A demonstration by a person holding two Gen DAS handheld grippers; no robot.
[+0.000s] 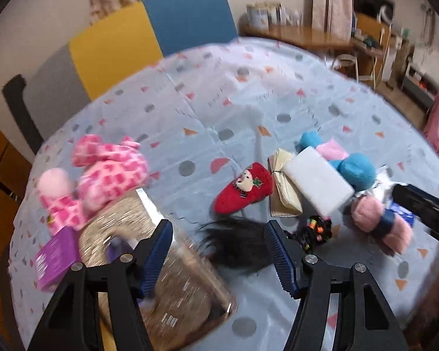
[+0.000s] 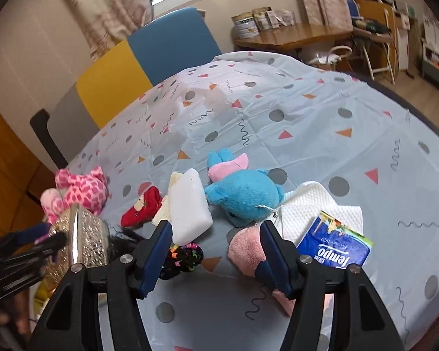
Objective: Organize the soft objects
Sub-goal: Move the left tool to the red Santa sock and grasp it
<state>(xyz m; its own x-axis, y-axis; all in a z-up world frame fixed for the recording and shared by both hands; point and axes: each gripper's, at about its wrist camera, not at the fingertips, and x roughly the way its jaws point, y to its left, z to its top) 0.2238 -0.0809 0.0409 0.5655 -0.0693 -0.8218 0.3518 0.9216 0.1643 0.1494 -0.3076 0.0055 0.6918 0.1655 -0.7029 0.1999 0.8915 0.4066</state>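
On the patterned tablecloth point(image 1: 248, 102) lie a pink checked plush point(image 1: 108, 172) point(image 2: 79, 190), a red plush slipper point(image 1: 245, 187) point(image 2: 142, 207), a blue plush point(image 1: 354, 169) point(image 2: 243, 193) and a pink fluffy piece with a blue band point(image 1: 374, 219) point(image 2: 245, 248). My left gripper point(image 1: 219, 251) hangs open over a black furry tuft point(image 1: 237, 242), with its left finger above a glittery box point(image 1: 172, 275). My right gripper point(image 2: 216, 251) stands open. The pink fluffy piece lies against its right finger, and black beaded hair ties point(image 2: 184, 257) lie by its left finger.
A white foam block point(image 2: 188, 207) and a gold pouch point(image 1: 284, 187) sit among the toys. A blue tissue pack point(image 2: 336, 248) rests on a white paper towel point(image 2: 313, 207). A purple box point(image 1: 55, 257) lies at the near left. Yellow and blue chair backs point(image 2: 166, 46) stand behind the table.
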